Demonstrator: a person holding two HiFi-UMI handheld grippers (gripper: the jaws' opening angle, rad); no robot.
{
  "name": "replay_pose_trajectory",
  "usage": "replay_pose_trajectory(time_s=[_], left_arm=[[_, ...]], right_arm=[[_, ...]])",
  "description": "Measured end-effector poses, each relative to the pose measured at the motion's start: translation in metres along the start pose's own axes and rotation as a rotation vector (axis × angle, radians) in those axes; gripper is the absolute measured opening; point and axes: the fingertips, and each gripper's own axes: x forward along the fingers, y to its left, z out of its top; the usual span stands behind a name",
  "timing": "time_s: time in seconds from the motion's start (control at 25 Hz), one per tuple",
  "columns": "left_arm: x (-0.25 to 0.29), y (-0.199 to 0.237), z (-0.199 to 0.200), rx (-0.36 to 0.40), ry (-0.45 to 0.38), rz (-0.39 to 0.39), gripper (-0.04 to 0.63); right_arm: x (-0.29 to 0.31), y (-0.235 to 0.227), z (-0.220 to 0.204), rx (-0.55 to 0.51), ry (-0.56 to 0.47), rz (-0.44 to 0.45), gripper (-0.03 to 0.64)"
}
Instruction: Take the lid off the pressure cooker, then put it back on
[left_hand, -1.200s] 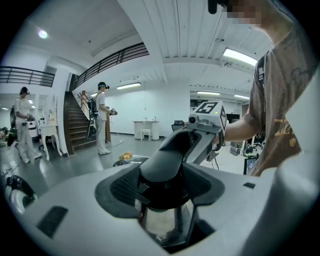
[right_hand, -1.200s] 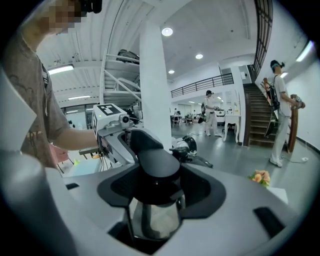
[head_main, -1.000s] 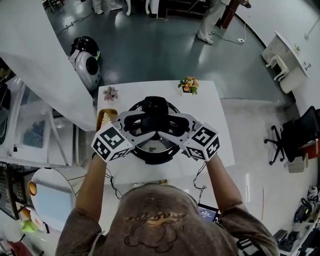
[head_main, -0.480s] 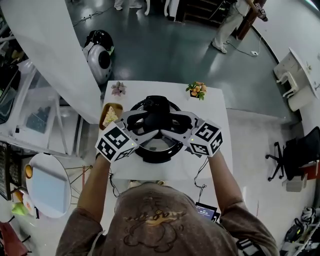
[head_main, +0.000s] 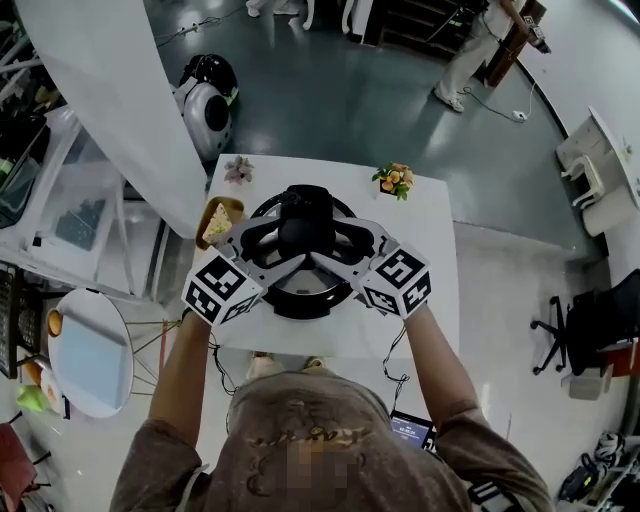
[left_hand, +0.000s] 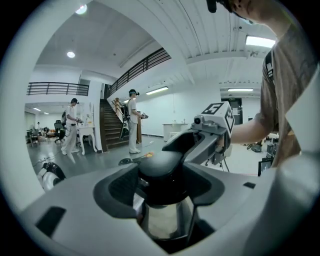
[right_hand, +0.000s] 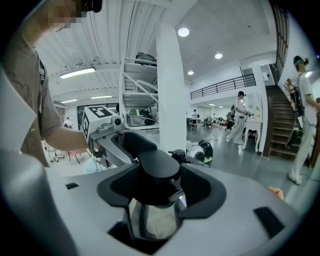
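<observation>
Now | lid handle (head_main: 305, 222) long axis points away from person (head_main: 345, 425) | left tool (left_hand: 162, 185), right tool (right_hand: 155, 187) both clamp it

Black lid handle (head_main: 306, 225), white table (head_main: 440, 230) (marker cubes (head_main: 222, 288) black-and-white squares).

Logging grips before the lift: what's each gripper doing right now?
Left gripper: closed on the lid knob.
Right gripper: closed on the same lid knob.

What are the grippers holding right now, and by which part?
The pressure cooker lid, by its black top knob: the left gripper and right gripper clamp it from opposite sides.
</observation>
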Motion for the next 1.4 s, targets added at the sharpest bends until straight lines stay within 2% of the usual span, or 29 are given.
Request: replay_pose_trajectory(time_s=[0.28,0.48,0.72,1.2,1.4], left_arm=[[-0.029,-0.009,0.004,-0.062,-0.058,0.13,0.272],[-0.048,-0.018,0.007,-0.092,-0.085,0.154,0.261],[-0.068,-0.036,0.008,-0.107,-0.117,0.117,0.256],[-0.13,-0.099,-0.008,-0.089,-0.139,-0.021,0.256],[-0.148,-0.124,-0.01,-0.082,-0.147,-0.044,0.256]], right_arm=[[-0.016,0.003,0.003,0.013,-0.074,0.006,0.244],[-0.027,0.014,0.003,0.038,-0.115,-0.004,0.233],[-0.035,0.04,0.003,0.06,-0.14,-0.046,0.229],[-0.073,0.128,-0.01,0.124,-0.132,-0.226,0.215],[-0.092,0.159,-0.017,0.144,-0.133,-0.275,0.212]])
